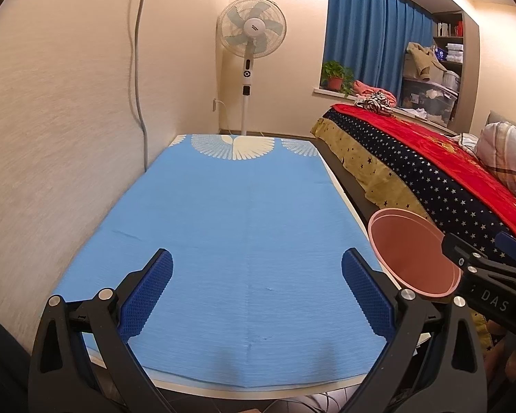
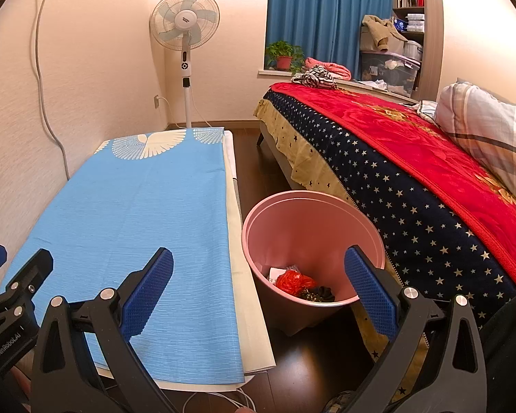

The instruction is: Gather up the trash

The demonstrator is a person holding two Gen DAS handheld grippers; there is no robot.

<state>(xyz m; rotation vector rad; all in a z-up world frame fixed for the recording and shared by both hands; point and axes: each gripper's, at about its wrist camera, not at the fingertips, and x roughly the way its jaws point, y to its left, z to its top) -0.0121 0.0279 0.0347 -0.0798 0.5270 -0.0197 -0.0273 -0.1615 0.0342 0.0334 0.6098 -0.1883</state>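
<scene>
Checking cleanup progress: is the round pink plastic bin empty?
Not empty. The round pink plastic bin holds crumpled red plastic and dark scraps.

Two grippers: the left gripper point(image 1: 257, 287) and the right gripper point(image 2: 258, 289), each with two blue-padded fingers spread apart and nothing between them. One pink bin point(image 2: 313, 241) stands on the floor, holding one red crumpled wrapper point(image 2: 291, 282), one dark scrap point(image 2: 321, 293) and one white bit of paper point(image 2: 278, 272) (more may lie hidden under these). One table with a blue cloth point(image 2: 137, 206), one standing fan point(image 2: 185, 20), one potted plant point(image 2: 283, 55), one bed point(image 2: 412, 172), one checked pillow point(image 2: 488, 130).
</scene>
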